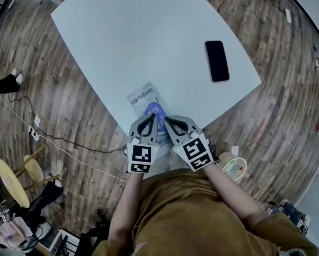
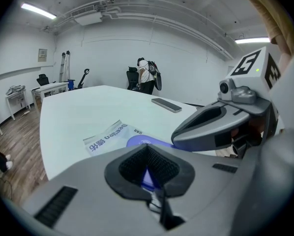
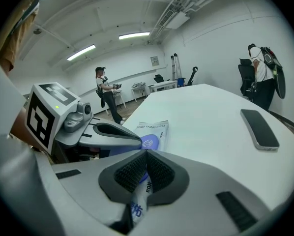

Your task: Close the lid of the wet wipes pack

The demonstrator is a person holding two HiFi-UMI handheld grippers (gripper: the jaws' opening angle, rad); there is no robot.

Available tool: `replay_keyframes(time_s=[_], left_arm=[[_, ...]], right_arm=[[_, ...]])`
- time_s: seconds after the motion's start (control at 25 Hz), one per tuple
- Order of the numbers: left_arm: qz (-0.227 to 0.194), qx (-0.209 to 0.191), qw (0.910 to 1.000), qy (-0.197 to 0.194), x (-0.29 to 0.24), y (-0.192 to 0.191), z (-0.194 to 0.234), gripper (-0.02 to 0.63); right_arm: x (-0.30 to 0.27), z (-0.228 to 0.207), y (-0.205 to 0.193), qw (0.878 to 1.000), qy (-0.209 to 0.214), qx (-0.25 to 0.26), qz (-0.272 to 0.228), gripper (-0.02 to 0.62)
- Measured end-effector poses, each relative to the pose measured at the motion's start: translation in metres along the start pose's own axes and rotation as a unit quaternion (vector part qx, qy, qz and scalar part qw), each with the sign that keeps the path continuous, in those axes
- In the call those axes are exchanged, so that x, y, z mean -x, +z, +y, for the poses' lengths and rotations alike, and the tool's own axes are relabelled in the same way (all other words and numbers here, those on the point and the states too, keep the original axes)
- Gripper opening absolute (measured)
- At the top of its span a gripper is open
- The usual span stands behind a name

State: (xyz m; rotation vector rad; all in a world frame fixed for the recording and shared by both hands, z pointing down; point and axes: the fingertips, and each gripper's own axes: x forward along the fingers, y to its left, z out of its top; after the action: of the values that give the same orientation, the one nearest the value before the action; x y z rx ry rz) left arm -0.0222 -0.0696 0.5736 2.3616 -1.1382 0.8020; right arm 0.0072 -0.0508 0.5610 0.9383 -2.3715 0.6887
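Left gripper (image 2: 148, 157) is pressed together on what looks like the edge of the purple lid (image 2: 141, 141); right gripper (image 3: 146, 157) pinches the near end of the wet wipes pack (image 3: 156, 128), which lies just ahead of both tips. I would anchor with the right pinch, lay the lid flat and press along its rim until seated. Table (image 1: 149, 36) edge sits directly beneath both grippers, so I push forward only; open tabletop lies ahead, smartphone (image 1: 217, 61) well off right.

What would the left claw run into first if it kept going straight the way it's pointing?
The round blue plastic lid on the white wet wipes pack. It lies just past the tips of the left claw, though I can't tell whether they touch it yet.
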Motion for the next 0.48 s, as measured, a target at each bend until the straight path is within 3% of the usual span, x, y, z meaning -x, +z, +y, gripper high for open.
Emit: replay_keyframes(time_s=[0.48], left_arm=[[0.003, 0.001, 1.0000, -0.006, -0.003, -0.002, 0.000, 0.006]], right_arm=[[-0.009, -0.003, -0.012, 0.999, -0.005, 0.002, 0.034, 0.008]])
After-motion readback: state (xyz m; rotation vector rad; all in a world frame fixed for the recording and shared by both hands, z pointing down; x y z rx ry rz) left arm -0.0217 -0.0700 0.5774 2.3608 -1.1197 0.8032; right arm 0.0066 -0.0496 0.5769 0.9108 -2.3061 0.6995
